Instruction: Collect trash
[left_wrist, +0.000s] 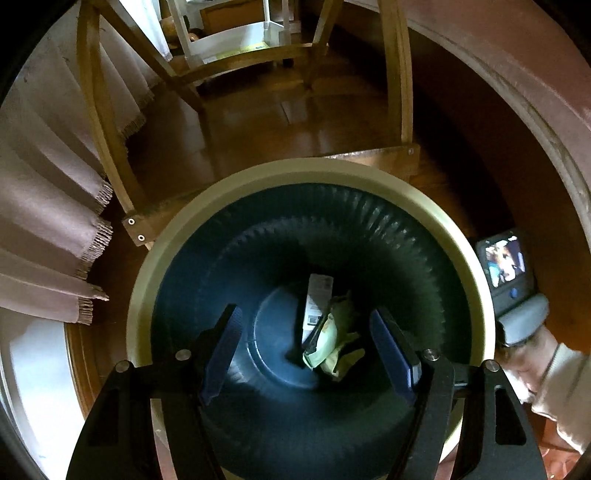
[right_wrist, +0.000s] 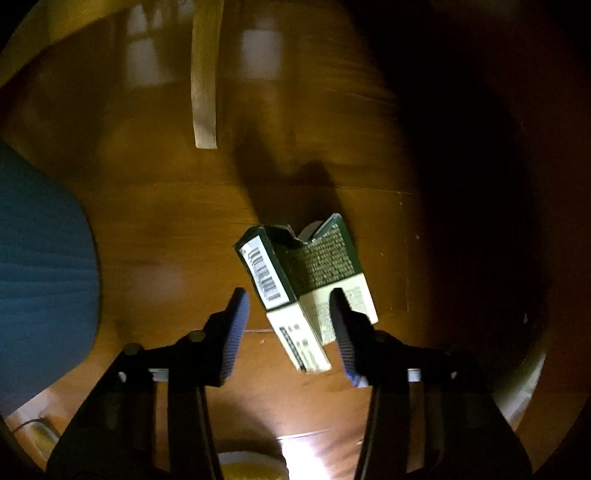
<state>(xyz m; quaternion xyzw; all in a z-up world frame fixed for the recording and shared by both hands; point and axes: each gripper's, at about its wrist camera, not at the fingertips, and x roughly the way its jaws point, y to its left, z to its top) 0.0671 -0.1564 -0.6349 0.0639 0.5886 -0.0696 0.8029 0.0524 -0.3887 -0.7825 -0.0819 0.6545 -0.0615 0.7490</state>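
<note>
Trash bin (left_wrist: 436, 206) holding wrappers (left_wrist: 332, 343), left claw (left_wrist: 306, 354) wide above, right claw (right_wrist: 291, 325) wide around carton (right_wrist: 306, 288).

Wrapper (left_wrist: 334, 341) and card (left_wrist: 317, 302) in bin (left_wrist: 258, 177), chair (left_wrist: 400, 92) behind

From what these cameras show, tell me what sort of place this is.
Probably a room in a home: a polished wooden floor, wooden chair legs beside a fringed tablecloth, and a round bin with wrappers already inside.
</note>
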